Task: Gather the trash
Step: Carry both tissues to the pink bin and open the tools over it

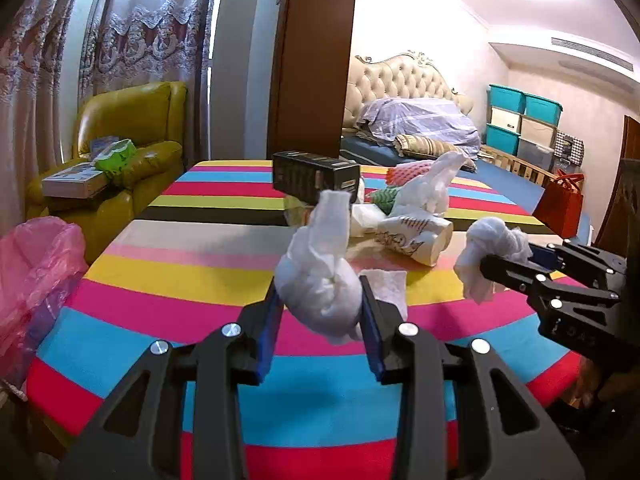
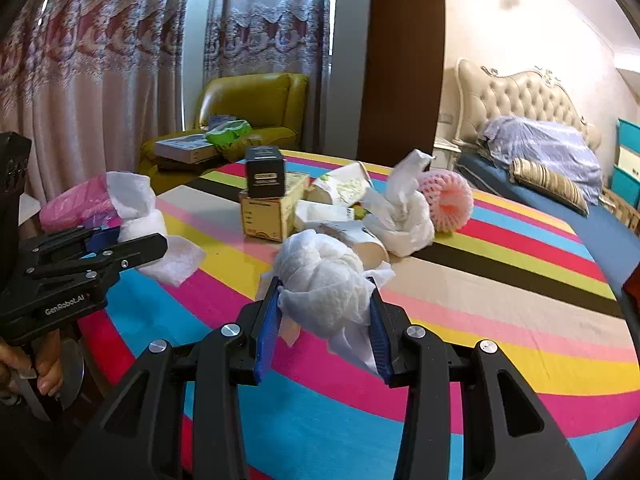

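Left gripper (image 1: 322,306) clamps a crumpled white tissue wad (image 1: 320,280) between its blue pads, held clear above the striped table (image 1: 168,292). Right gripper (image 2: 324,312) likewise pinches a second tissue ball (image 2: 320,284), also lifted off the table.

Landmark: the pink bag (image 1: 36,276), hanging at the table's edge on the left gripper's side. The left wad is the nearer to it; the second tissue ball is farther across the table.

Judged step: carry both wads to the pink bag. To do it well, each grip should be kept firm until the wad is over the bag's mouth, since loose tissue tails may snag. The left wad should go in first, so the grippers do not cross.

Remaining trash lies farther from the bag, mid-table: paper cup (image 1: 416,236), black box (image 1: 316,176), foam fruit net (image 2: 446,196), more tissue (image 2: 404,216).
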A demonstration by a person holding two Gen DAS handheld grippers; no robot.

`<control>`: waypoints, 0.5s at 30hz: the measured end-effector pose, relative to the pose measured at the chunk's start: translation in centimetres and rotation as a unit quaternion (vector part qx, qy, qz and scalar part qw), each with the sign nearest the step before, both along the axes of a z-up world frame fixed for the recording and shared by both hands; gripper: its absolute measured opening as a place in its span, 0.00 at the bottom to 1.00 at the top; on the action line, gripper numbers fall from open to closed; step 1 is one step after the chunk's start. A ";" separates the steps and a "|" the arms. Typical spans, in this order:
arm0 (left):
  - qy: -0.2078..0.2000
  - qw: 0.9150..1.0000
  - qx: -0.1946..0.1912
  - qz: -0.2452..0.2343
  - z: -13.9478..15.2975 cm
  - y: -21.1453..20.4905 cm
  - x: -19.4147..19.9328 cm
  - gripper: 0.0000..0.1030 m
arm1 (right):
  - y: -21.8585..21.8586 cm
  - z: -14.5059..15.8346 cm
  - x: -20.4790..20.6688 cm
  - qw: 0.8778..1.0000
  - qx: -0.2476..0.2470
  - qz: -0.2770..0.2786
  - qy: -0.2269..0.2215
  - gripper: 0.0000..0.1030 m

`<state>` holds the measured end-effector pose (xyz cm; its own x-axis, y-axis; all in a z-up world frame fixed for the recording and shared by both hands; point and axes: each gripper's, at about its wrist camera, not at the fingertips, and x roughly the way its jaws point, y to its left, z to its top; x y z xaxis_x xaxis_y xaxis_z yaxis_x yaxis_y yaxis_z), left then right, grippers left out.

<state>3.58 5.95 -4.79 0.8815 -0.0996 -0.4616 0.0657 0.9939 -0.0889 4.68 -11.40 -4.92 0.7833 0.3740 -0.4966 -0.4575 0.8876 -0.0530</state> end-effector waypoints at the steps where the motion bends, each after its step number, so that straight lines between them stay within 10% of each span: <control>1: -0.001 1.000 0.000 0.002 0.0 0.1 -0.1 0.36 | 0.2 0.0 -0.1 1.000 -0.002 0.003 -0.001 0.38; 15: -0.018 0.998 0.018 0.052 -0.1 4.8 -4.3 0.36 | 4.5 0.3 -1.2 0.997 -0.038 0.059 -0.012 0.38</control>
